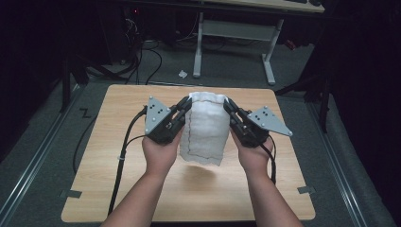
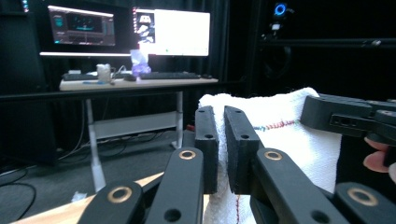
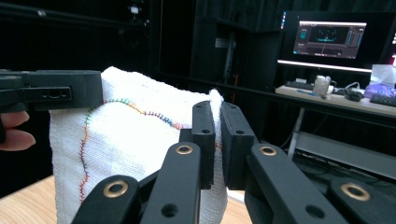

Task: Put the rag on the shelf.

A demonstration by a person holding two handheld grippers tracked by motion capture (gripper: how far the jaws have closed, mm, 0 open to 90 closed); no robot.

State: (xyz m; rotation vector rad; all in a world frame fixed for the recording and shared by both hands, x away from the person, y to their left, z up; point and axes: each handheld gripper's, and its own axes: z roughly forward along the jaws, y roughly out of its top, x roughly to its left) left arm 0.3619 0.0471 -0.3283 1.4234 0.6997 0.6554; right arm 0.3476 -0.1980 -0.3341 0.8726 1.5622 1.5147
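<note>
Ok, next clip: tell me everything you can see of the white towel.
The towel is white, knitted or terry-looking cloth with a wavy line of multicoloured stitching across it. It hangs upright, held off the table, its lower edge free above a soft shadow. The left gripper has its jaws shut on the top left edge, the right gripper on the top right edge. It looks folded or doubled, bulging slightly between them.

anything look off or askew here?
Nothing stands out. The white towel hangs clear above the wooden table, the left gripper and right gripper each shut on a top corner. It hangs in a soft curve, not flat. A scrap of white litter lies on the floor beyond the table.
</note>
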